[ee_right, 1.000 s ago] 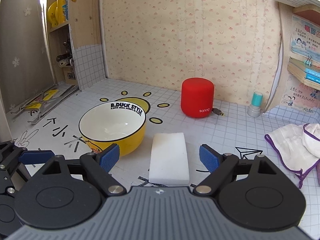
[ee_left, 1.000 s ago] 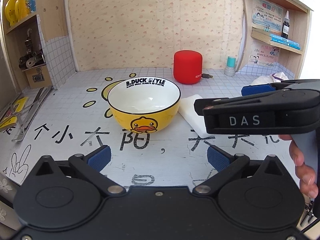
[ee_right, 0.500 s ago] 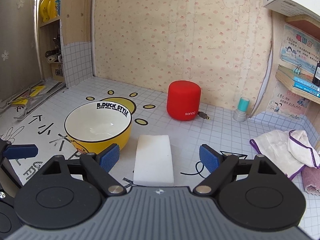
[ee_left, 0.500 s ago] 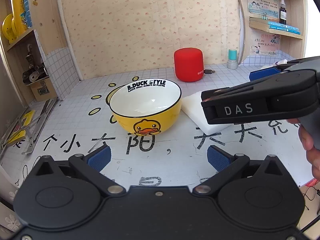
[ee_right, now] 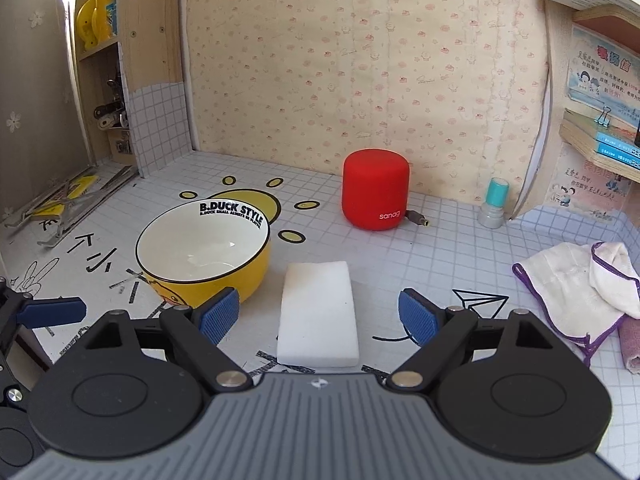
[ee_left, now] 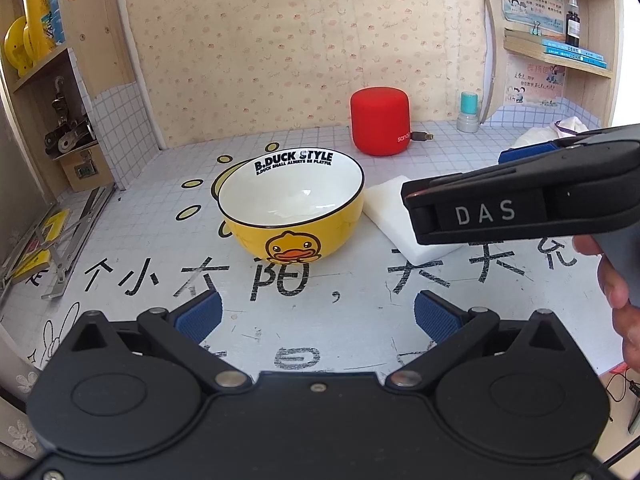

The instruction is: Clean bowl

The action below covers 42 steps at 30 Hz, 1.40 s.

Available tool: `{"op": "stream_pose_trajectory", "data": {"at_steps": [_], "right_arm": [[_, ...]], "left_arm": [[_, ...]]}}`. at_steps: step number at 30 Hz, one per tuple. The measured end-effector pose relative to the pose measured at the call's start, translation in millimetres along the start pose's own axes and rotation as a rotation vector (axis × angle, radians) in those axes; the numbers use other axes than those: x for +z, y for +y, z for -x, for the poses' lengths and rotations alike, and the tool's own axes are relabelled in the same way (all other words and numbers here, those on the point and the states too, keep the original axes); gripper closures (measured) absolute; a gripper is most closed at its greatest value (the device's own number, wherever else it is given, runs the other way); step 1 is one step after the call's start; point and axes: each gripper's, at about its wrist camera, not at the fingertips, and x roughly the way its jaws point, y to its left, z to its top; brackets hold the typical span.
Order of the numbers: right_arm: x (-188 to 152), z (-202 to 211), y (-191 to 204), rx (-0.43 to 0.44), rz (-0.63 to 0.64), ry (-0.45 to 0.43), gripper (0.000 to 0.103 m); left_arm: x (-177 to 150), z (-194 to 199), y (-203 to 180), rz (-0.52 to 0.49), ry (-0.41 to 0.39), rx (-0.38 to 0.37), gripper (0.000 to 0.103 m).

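A yellow duck bowl (ee_left: 294, 208) with a white inside stands upright on the table; it also shows in the right wrist view (ee_right: 204, 252). A white sponge block (ee_right: 319, 314) lies flat just right of it, partly hidden behind the right gripper in the left wrist view (ee_left: 390, 212). My left gripper (ee_left: 318, 318) is open and empty, in front of the bowl and apart from it. My right gripper (ee_right: 319, 316) is open and empty, its fingers standing on either side of the sponge's near half, raised above it.
A red speaker (ee_right: 375, 190) stands behind the sponge near the wall, with a small teal-capped bottle (ee_right: 494, 204) to its right. A white cloth with purple trim (ee_right: 580, 284) lies at the right. Metal tools (ee_left: 44, 248) lie at the left. Shelves flank both sides.
Both grippers have pulled back and risen a little, so the bowl and sponge sit slightly farther away. Both stay open; the bowl and sponge have not moved.
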Motion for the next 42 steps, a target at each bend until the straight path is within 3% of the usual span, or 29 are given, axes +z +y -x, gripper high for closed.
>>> {"op": "stream_pose_trajectory", "data": {"at_steps": [27,33,37,42], "right_arm": [[-1,0,3,0.008,-0.023,0.011,0.015],[0,5,-3,0.125,-0.093,-0.004,0.015],[-1,3,5,0.067,-0.047,0.005,0.015],[-1,2,6,0.080,-0.058,0.010,0.015]], "left_arm": [[-2,5,9,0.030,-0.005,-0.029,0.000],[-4,6,10,0.036,-0.013,-0.038,0.000],[-4,7,11,0.042,-0.013,-0.041,0.000],[-4,7,13,0.050,-0.009,-0.040,0.000]]}}
